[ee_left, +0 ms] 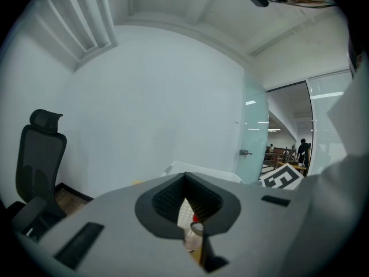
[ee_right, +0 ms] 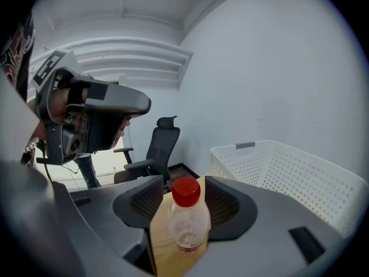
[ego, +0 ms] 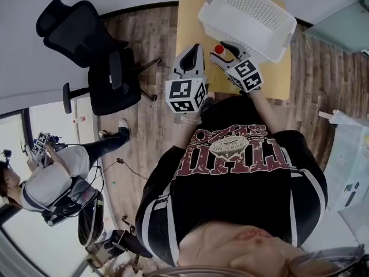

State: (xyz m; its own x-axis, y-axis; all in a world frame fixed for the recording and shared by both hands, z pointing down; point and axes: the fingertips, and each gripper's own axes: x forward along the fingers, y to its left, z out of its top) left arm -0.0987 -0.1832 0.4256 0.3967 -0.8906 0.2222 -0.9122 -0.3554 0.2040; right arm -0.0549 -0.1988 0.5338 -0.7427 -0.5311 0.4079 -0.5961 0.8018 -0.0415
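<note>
Clear plastic red-capped bottle point(ee_right: 187, 224) stands between your right tool's point(ee_right: 183, 183) released jaws; centre it and close gently on its body.

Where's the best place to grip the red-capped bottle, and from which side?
Grip the bottle by its clear round body below the red cap, from the near side where the right gripper straddles it: it stands upright, and the white basket crowds the far side.

Bottle point(ee_left: 196, 228) mostly behind left claw point(ee_left: 185, 180)
</note>
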